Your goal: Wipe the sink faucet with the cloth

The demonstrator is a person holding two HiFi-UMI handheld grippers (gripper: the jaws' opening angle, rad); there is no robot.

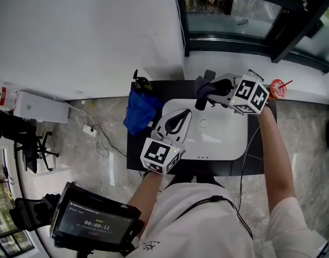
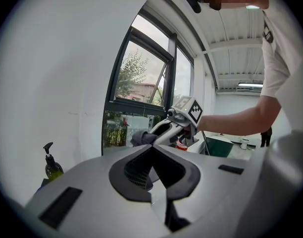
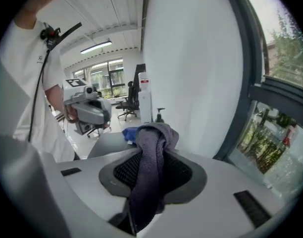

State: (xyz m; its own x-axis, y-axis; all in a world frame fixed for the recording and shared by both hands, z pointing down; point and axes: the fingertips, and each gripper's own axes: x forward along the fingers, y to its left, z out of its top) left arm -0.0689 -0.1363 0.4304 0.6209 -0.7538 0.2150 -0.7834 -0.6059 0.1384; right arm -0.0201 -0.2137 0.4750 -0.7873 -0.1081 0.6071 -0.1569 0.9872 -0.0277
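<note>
**A:** Where's the cloth right now?

**B:** The grey-purple cloth (image 3: 150, 177) is pinched between the jaws of the right gripper (image 3: 154, 145). It bunches over their tips and trails back along them towards the camera. In the head view it sits at upper centre, over the back rim of the white sink (image 1: 229, 144).

**A:** And the faucet?

**B:** I can't pick it out cleanly. A dark stub (image 1: 199, 105) pokes out just below and left of the cloth at that rim. It may be the faucet, or only a tail of cloth. If it is the faucet, it lies just under the jaws, so I'd expect a short move down and to the left in the frame.

**A:** Which hand is nearer?

**B:** The right, clearly. The left gripper (image 1: 184, 113) hovers over the sink's left half, lower left of the cloth. Its jaws are closed tip to tip on nothing.

**A:** Anything crowding the spot?

**B:** No. A blue rag (image 1: 138, 110) and a soap bottle (image 1: 141, 83) sit further left on the dark tabletop (image 1: 134, 153), apart from the cloth.
</note>
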